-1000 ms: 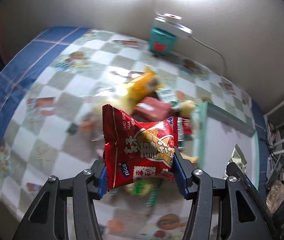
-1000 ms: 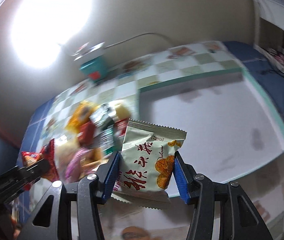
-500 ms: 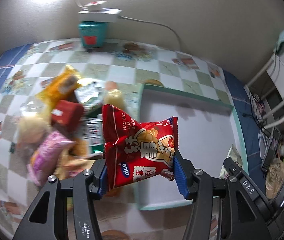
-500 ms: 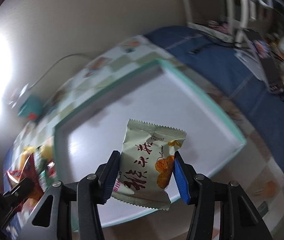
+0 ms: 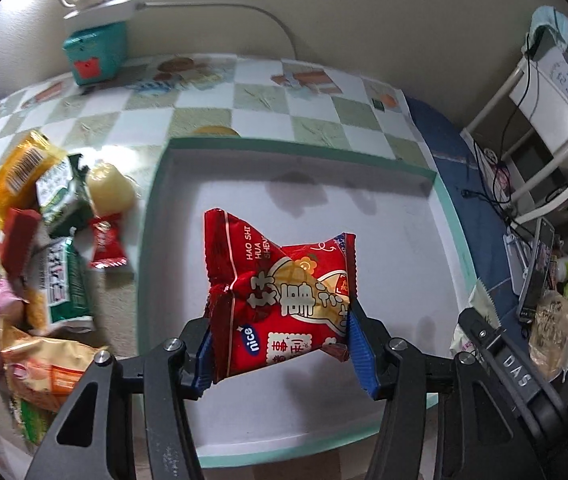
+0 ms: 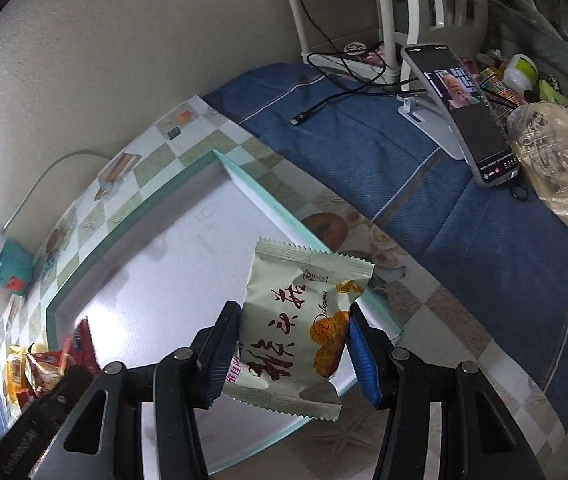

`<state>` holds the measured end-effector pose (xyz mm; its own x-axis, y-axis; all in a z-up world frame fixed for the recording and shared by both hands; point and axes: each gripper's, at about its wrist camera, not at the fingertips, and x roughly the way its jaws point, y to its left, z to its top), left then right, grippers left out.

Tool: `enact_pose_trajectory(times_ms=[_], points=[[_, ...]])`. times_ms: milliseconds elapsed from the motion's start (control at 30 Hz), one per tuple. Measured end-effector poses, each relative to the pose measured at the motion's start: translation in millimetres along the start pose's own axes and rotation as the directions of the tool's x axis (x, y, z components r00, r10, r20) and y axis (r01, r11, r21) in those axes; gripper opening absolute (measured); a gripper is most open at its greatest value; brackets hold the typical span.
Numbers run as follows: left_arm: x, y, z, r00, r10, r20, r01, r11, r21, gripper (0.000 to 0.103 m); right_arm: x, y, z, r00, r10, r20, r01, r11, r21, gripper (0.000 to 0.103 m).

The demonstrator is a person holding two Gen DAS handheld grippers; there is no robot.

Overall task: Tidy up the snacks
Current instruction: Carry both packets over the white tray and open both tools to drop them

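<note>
Checkered tablecloth (image 5: 259, 96), left gripper (image 5: 279, 344) pinching red packet (image 5: 284, 304), right gripper (image 6: 290, 354) pinching pale packet (image 6: 300, 332)

Tray (image 5: 151, 240) flat on table (image 5: 243, 96), pile of snacks (image 5: 47, 248) just beside its left edge. Box (image 5: 95, 54) behind, against wall, lamp base (image 5: 101, 0) on top. Phone on stand (image 6: 468, 120) well right of tray; bag (image 6: 560, 168) beside it, further right.
</note>
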<state>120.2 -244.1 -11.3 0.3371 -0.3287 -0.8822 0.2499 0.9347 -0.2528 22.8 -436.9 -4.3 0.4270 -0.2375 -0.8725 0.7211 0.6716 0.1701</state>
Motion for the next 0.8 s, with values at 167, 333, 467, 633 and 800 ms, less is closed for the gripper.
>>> enact_pose_trajectory(times_ms=[167, 333, 467, 633, 800], points=[[0, 0, -1, 1.0, 0.01, -0.021, -0.01, 1.0, 0.001, 0.07, -5, 0, 4, 1.0, 0.008, 0.013, -0.008, 1.0, -0.005, 0.057], [-21, 11, 3, 1.0, 0.023, 0.018, -0.023, 0.999, -0.03, 0.078, -13, 8, 6, 1.0, 0.023, -0.008, -0.023, 0.999, -0.031, 0.061], [-38, 27, 5, 0.995, 0.078, 0.053, -0.076, 0.996, -0.055, 0.091, -23, 21, 5, 0.999, 0.037, -0.023, -0.039, 0.995, -0.096, 0.069], [-62, 61, 4, 0.976, 0.19, 0.109, -0.179, 0.978, -0.104, 0.095, -29, 32, -1, 0.997, 0.06, -0.044, -0.065, 0.99, -0.122, 0.079], [-84, 98, 3, 0.944, 0.306, 0.122, -0.286, 0.945, -0.159, 0.1, -37, 46, -8, 0.997, 0.073, -0.033, -0.077, 0.985, -0.157, 0.09]])
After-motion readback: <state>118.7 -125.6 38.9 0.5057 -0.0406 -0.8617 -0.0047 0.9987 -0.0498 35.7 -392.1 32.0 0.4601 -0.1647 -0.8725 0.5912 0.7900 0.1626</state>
